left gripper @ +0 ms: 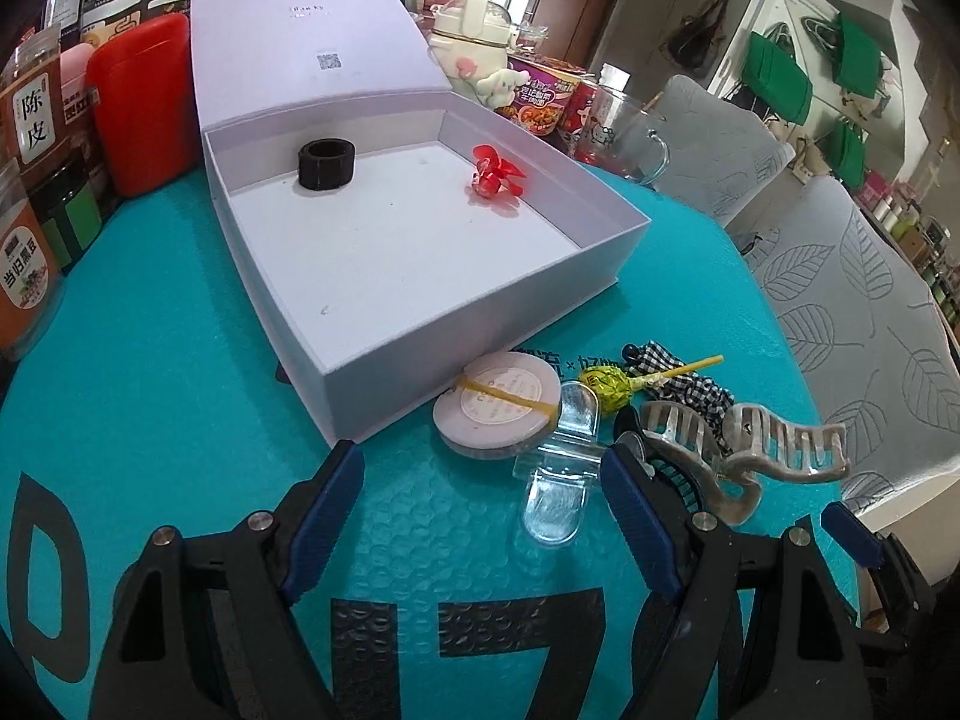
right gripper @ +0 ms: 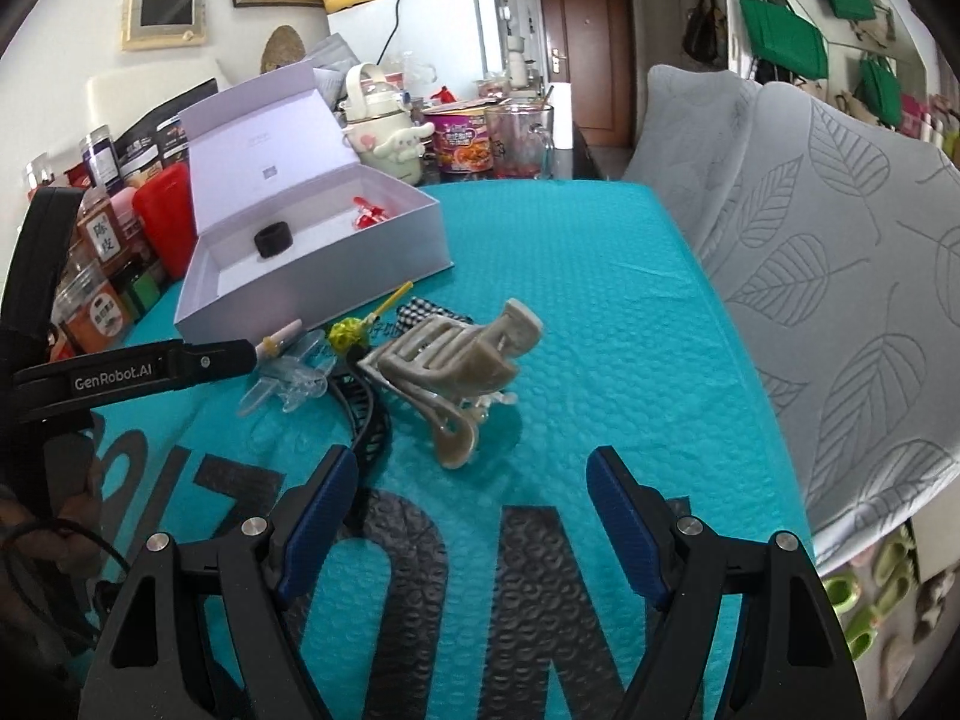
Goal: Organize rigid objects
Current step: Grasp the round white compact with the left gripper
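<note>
An open white box (left gripper: 480, 324) holds a black ring (left gripper: 324, 163) and a red trinket (left gripper: 495, 177). In front of it lie a round pink compact (left gripper: 501, 405) with a yellow band, a clear clip (left gripper: 558, 474), a lollipop (left gripper: 600, 390), a checked scrunchie (left gripper: 690, 384) and a beige hair claw (left gripper: 750, 450). My left gripper (left gripper: 483, 456) is open; the compact and clear clip sit just ahead of its tips, untouched. My right gripper (right gripper: 474, 456) is open, low over the hair claw (right gripper: 456, 360), whose handle end reaches between its fingertips. A black headband (right gripper: 372, 414) lies beside its left finger.
Everything rests on a teal bubble mat (left gripper: 180, 360). Jars (left gripper: 30, 120) and a red container (left gripper: 147, 102) crowd the left edge. A kettle (left gripper: 474, 42), noodle cup (left gripper: 540, 96) and glass mug (left gripper: 624, 132) stand behind the box. Leaf-patterned chair covers (right gripper: 840, 240) border the right side.
</note>
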The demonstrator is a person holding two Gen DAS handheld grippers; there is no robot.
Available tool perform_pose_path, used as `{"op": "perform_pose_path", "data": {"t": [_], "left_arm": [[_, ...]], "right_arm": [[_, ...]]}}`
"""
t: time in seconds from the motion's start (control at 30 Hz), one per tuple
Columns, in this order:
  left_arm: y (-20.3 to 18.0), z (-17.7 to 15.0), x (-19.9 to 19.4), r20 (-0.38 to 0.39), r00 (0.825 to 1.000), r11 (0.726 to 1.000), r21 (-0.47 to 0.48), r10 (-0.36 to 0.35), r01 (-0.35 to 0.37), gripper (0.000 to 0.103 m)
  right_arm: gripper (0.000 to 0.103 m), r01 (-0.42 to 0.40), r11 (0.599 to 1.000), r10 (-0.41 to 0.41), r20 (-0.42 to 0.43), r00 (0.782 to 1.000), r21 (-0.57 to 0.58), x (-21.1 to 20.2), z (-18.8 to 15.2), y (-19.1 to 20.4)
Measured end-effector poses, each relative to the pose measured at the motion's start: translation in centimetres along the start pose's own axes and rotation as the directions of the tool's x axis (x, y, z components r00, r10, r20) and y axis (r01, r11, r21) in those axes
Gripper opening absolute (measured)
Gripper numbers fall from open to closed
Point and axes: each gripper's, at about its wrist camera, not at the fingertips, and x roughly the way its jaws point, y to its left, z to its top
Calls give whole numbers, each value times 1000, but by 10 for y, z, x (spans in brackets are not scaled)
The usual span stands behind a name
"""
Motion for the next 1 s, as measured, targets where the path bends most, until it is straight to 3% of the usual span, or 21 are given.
{"op": "perform_pose_path", "data": {"t": [0.1, 0.37, 0.47, 1.0], "left_arm": [[-1, 2, 7, -3, 1000, 1000, -28, 7, -7, 74], [-8, 13, 30, -23, 1000, 998, -56, 12, -13, 68], [-9, 15, 32, -8, 1000, 998, -54, 23, -24, 54], [3, -12, -8, 13, 999, 999, 31, -34, 33, 54]], "right_arm": [[80, 25, 1000, -25, -4, 1000, -15, 4, 2, -2], [80, 41, 999, -41, -7, 999, -5, 7, 6, -12], [80, 46, 999, -46, -10, 999, 1, 7, 6, -13], [80, 16, 1000, -16, 11, 1000, -15, -9, 2, 6]]}}
